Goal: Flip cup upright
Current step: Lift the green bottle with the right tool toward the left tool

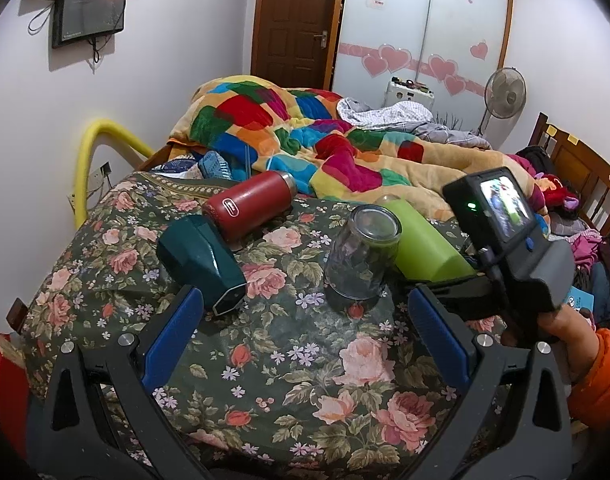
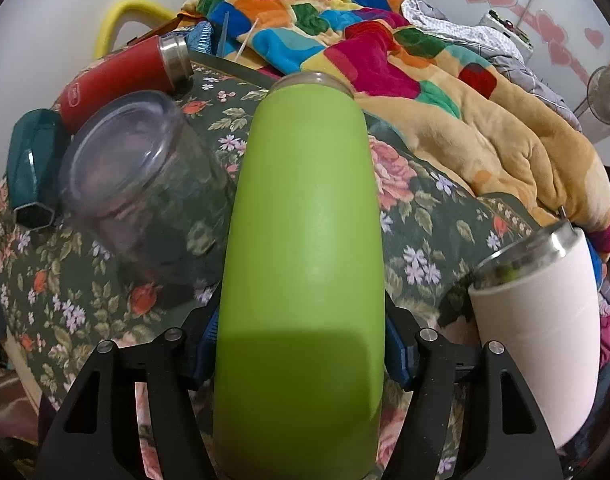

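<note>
Now the right hand-held gripper (image 2: 301, 344) clamps the green cup (image 2: 305, 240), long axis pointing straight ahead; left hand-held gripper (image 1: 305, 320) gapes idle.

**A:** what room am I driving in?

**B:** Home bedroom, from what I see. Bed with a patchwork quilt (image 1: 305, 136) heaped mid-frame, wooden headboard (image 1: 577, 168) at the right edge.

**A:** anything else?

**B:** Sliding wardrobe (image 1: 425, 28) with pink heart stickers top right, brown panel door (image 1: 297, 20) beside it. Pedestal fan (image 1: 505, 94) against the wall, wall-mounted screen (image 1: 89, 12) upper left. Floral cloth (image 1: 289, 360) fills my lower frame, loose clothes (image 1: 385, 114) on the bed.
</note>
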A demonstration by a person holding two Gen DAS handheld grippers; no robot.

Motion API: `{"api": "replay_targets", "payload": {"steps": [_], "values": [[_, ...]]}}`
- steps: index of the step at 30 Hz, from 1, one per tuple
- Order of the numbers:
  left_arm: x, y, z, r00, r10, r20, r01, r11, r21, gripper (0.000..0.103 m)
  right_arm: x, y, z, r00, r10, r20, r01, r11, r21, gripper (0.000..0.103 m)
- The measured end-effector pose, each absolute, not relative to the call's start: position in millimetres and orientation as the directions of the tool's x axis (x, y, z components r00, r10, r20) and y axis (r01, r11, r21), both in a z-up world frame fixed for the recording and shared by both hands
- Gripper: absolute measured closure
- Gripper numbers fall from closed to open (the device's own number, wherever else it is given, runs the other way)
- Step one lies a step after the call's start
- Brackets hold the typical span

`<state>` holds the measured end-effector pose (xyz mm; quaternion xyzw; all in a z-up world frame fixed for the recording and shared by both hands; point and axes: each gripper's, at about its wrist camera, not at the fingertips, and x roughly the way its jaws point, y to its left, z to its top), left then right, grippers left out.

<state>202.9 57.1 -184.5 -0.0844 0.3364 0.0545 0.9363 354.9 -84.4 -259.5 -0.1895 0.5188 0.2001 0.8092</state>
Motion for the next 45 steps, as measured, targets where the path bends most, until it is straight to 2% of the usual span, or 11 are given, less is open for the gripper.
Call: {"api": "replay_targets", "payload": {"steps": [26,31,37,45], "values": [[150.6,34.8,-140.1,0.825,0.053,-0.563,-0.138,0.985,-0.108,0.0,250.1,-124.4,-180.4,0.505,0.288,-0.814,-0.552,0.832,-0.048,0.041],[149.4,38.9,-145.9,0.812,0.052,-0.581,-0.143,0.984,-0.111,0.0,239.7,-116.6,-192.4,0.476,0.319,-0.819,-0.581,0.814,-0.02,0.041],[150.9,48.7,-160.3,0.79,0.058,-0.611,-0.16,0.981,-0.114,0.0,236.1,-94.4,-233.4,0.393,0.329,-0.859,-0.611,0.791,0.024,0.041],[164.8,64.5,-187.9,0.744,0.009,-0.668,-0.168,0.97,-0.174,0.0,237.0,-79.3,-264.9,0.345,0.301,-0.889,-0.651,0.759,0.004,0.041]]}}
